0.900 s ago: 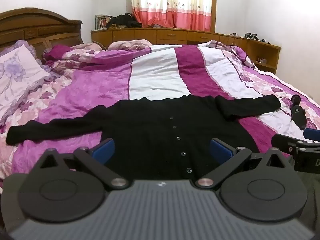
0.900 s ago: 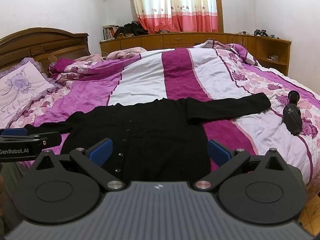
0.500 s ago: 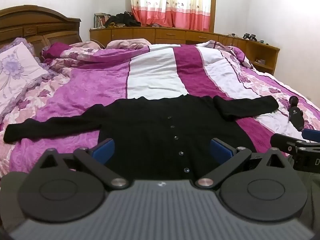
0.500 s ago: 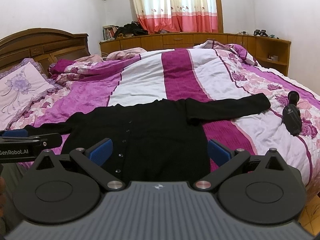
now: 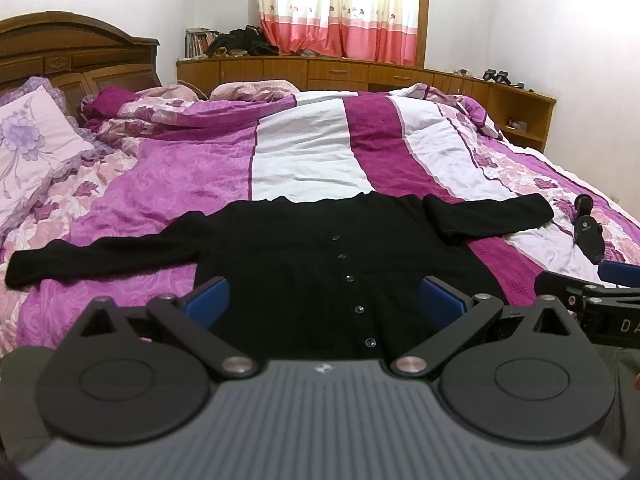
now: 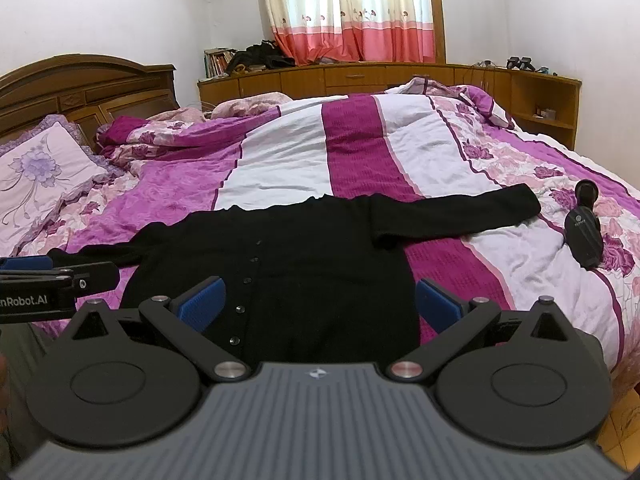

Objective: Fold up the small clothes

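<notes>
A small black buttoned cardigan [image 5: 320, 256] [image 6: 320, 264] lies flat on the bed, front up, both sleeves spread out to the sides. The left sleeve [image 5: 100, 258] reaches toward the pillow side; the right sleeve [image 6: 456, 214] points toward the bed's right edge. My left gripper [image 5: 326, 300] hovers open over the cardigan's near hem with nothing between its blue pads. Over the hem further right, my right gripper [image 6: 320, 304] is also open and empty. Each gripper shows at the edge of the other's view.
A purple, white and magenta striped quilt [image 5: 304, 152] covers the bed. A flowered pillow [image 5: 32, 140] lies at the left by the wooden headboard [image 5: 80, 52]. A black handheld device [image 6: 584, 232] rests on the quilt at the right. Wooden cabinets [image 6: 360, 76] run behind the bed.
Both grippers stay open. The left wrist view has shifted slightly, the cardigan sitting a little higher in frame; the garment itself has not moved.
</notes>
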The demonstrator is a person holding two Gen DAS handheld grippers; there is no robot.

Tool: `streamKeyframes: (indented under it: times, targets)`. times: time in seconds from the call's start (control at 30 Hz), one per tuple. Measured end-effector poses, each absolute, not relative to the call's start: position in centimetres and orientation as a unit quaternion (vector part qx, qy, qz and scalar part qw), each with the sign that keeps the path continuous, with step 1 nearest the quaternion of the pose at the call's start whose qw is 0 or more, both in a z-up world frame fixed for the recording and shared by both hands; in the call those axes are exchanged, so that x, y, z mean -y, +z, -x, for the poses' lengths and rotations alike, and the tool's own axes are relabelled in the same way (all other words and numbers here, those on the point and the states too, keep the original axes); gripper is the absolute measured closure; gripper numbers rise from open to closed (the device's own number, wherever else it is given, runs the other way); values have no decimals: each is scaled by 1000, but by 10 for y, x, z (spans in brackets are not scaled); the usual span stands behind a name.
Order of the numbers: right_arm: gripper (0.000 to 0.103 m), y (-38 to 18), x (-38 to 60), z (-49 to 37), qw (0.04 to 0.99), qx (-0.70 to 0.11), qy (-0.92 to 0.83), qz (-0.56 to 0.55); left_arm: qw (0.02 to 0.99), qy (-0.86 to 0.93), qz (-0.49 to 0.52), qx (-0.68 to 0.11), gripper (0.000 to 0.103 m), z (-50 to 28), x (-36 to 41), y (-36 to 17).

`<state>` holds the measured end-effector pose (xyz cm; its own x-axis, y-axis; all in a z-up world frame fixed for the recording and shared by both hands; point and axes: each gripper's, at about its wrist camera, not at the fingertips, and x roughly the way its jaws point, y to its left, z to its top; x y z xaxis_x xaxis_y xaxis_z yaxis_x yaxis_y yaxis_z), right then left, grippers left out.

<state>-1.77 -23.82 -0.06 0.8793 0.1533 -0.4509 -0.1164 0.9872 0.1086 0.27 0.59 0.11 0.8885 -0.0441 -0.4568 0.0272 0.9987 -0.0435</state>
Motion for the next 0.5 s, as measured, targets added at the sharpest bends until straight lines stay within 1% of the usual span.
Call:
streamKeyframes:
  times: [0.5]
  targets:
    - [0, 0, 234, 18, 969, -236, 68, -31, 972, -19, 18, -233, 0, -2, -4, 5]
